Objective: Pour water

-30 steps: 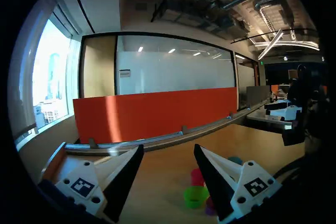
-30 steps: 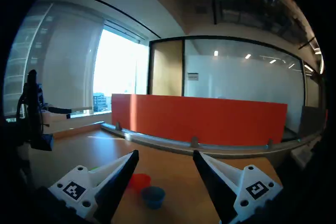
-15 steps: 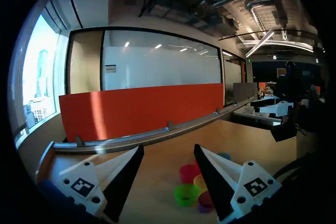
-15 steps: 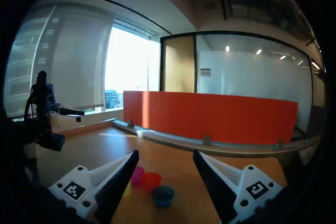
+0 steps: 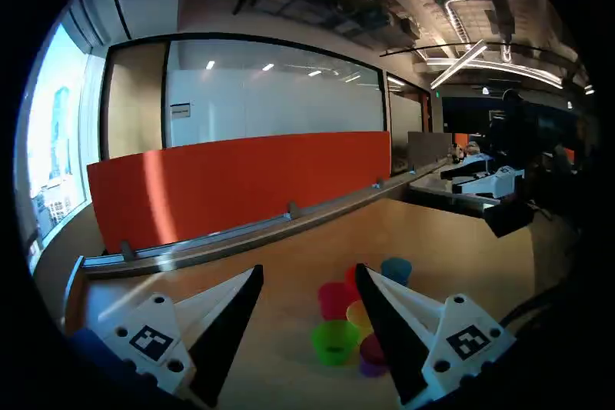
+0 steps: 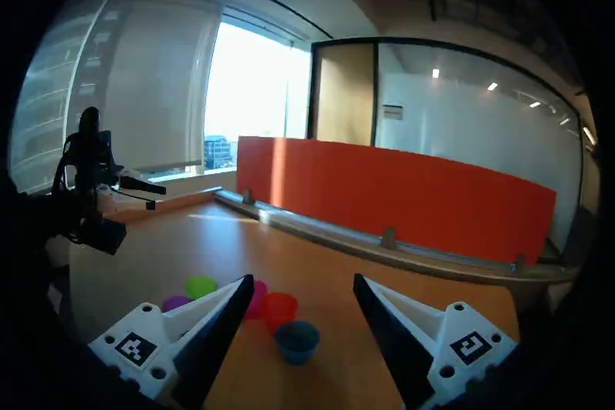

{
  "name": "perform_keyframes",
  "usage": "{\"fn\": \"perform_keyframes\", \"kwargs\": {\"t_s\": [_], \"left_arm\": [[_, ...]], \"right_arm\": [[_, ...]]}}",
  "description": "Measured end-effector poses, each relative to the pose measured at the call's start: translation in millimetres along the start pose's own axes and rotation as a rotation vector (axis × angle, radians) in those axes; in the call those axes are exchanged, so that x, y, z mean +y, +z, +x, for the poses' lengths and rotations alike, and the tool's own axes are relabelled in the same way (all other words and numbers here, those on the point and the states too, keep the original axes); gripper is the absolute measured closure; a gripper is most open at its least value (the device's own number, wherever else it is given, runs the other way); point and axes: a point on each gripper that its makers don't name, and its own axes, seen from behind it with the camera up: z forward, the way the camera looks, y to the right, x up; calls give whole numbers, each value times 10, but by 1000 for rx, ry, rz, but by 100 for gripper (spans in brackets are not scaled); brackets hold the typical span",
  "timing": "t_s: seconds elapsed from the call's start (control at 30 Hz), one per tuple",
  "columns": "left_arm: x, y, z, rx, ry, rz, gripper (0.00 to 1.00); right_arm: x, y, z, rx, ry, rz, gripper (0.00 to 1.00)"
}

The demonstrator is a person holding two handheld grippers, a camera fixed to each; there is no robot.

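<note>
left gripper (image 5: 308,270): fingers gaping, hovering over cups (image 5: 336,341), probably to pick one
right gripper (image 6: 302,279): fingers gaping, aiming at blue cup (image 6: 297,341)

An orange partition (image 5: 231,179) lines the far edge of the wooden tabletop (image 5: 446,248). Behind it is a glass wall (image 5: 269,110), possibly frosted, and a bright window (image 6: 246,102) is far left.

Left hand-held gripper (image 5: 308,267) and right hand-held gripper (image 6: 303,278), each aloft and roughly level, jaws wide apart.

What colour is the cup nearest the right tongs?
The small plastic cup is blue; right gripper view.
</note>
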Motion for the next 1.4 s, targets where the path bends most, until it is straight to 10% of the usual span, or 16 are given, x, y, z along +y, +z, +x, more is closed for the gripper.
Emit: {"fn": "perform_keyframes", "kwargs": {"t_s": [1.4], "left_arm": [[293,412,-1451,-354,113,-201,12]], "right_arm": [[56,360,-387,-122,-31,72,0]]}}
